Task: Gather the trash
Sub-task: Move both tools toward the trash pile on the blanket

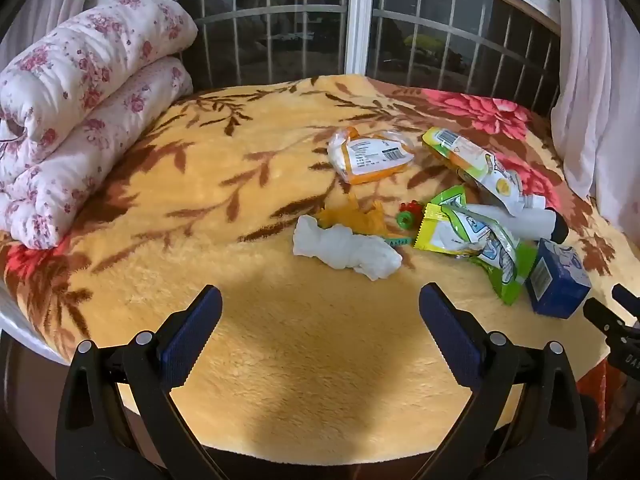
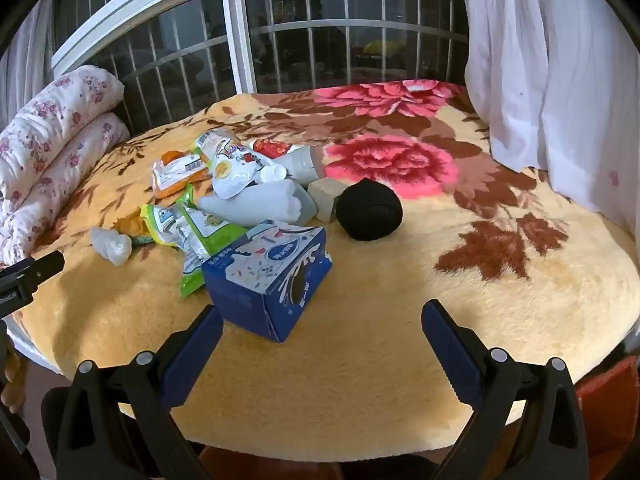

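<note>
Both grippers, left (image 1: 320, 312) and right (image 2: 322, 326), spread empty; collecting not begun. Next, probably right pinches the box (image 2: 268, 276).

Both wrist views look forward and slightly down across the bed's yellow blanket (image 1: 260, 184) toward the barred window (image 1: 360, 20). The left view stands farther left, the litter at its centre right. The right view sits nearer, the blue carton (image 2: 268, 276) close at lower centre; both share the crumpled tissue (image 1: 344, 246).
</note>
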